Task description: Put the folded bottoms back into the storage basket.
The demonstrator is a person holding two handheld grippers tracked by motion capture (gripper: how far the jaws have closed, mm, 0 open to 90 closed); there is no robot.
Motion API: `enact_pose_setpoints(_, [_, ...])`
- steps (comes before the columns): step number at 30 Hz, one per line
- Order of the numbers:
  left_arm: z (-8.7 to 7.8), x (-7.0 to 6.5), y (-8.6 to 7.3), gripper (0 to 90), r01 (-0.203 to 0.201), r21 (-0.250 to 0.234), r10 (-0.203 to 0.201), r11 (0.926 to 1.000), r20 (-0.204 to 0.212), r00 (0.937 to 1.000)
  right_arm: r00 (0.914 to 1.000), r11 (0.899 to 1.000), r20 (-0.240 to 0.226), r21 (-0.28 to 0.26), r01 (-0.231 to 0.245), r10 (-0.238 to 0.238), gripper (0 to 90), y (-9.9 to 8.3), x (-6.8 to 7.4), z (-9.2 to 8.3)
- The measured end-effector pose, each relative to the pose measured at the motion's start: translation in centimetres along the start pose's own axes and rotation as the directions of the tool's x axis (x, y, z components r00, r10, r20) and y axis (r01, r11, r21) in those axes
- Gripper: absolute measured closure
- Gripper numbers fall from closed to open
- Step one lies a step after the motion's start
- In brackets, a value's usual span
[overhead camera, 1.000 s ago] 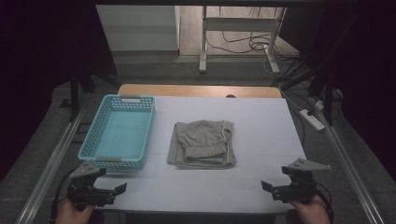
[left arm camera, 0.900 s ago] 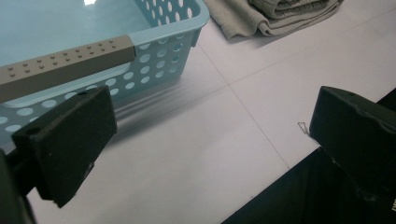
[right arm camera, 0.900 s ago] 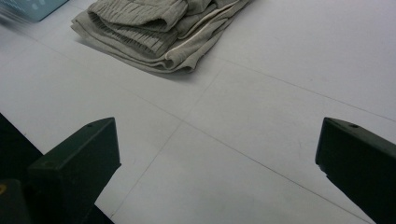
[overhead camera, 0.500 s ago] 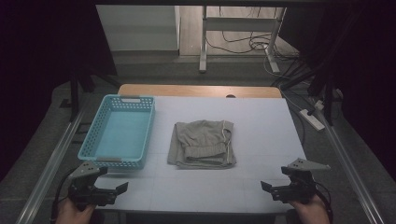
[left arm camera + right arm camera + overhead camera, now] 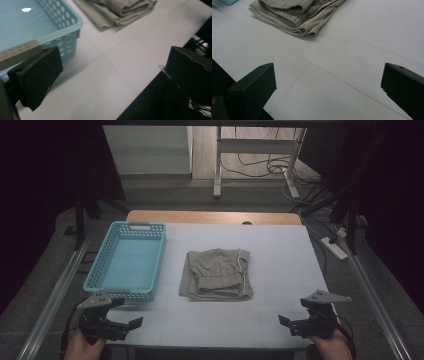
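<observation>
A folded grey-green garment (image 5: pixel 216 273) with a pale trim line lies in the middle of the white table (image 5: pixel 280 255). In the left gripper view the garment (image 5: pixel 117 11) is at the top, and in the right gripper view the garment (image 5: pixel 297 15) is at the upper left. To its left stands a light blue plastic basket (image 5: pixel 126 260), holding nothing; its corner (image 5: pixel 50 30) is close to the left jaw. My left gripper (image 5: pixel 131 325) rests at the front left corner, open and holding nothing. At the front right my right gripper (image 5: pixel 286 322) is open too, jaws wide apart over bare table.
The table's front edge runs just under both grippers. A wooden strip (image 5: pixel 210 216) borders the far edge. Metal rails (image 5: pixel 55 290) flank the table on both sides. Behind stand a desk frame (image 5: pixel 260 150) with cables and a power strip (image 5: pixel 336 248) on the floor.
</observation>
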State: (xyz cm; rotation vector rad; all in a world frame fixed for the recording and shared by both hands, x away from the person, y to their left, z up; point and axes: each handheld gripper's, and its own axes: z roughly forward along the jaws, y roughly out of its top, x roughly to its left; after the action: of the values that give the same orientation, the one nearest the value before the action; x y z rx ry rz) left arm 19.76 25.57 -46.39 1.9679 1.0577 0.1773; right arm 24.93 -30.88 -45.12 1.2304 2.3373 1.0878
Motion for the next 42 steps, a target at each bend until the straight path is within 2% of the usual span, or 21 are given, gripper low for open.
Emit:
enact_pose_setpoints(1, [0.2, 0.0, 0.1, 1.0, -0.003, -0.001, 0.003, 1.0, 0.021, 0.9998, 1.0, 1.0, 0.0, 0.001, -0.001, 0.001, 0.2, 0.0, 0.0, 0.0])
enact_pose_setpoints(8, [0.9, -0.2, 0.5, 0.5, -0.038, -0.005, 0.038, 0.9993, 0.033, 0.9987, 1.0, 1.0, 0.002, 0.005, 0.005, -0.005, 0.2, 0.0, 0.1, 0.0])
enact_pose_setpoints(13, [1.8, -0.4, 0.9, 0.4, -0.056, 0.012, 0.055, 0.9984, 0.039, 0.9977, 1.0, 1.0, 0.002, 0.006, 0.006, -0.006, 0.2, 0.0, 0.1, 0.1])
enact_pose_setpoints(19, [2.8, -0.7, 1.6, 0.3, -0.057, 0.006, 0.056, 0.9984, 0.06, 0.9966, 1.0, 1.0, 0.001, 0.01, 0.009, -0.009, 0.2, 0.0, 0.1, 0.1])
enact_pose_setpoints(34, [4.8, -1.2, 3.4, 0.0, -0.064, 0.005, 0.063, 0.9979, 0.071, 0.9955, 0.9998, 1.0, 0.006, 0.018, 0.018, -0.018, 0.2, 0.1, 0.2, 0.2])
enact_pose_setpoints(42, [6.1, -1.2, 4.5, 0.0, -0.073, 0.02, 0.071, 0.9971, 0.071, 0.995, 0.9996, 0.999, 0.009, 0.023, 0.027, -0.027, 0.2, 0.1, 0.2, 0.3])
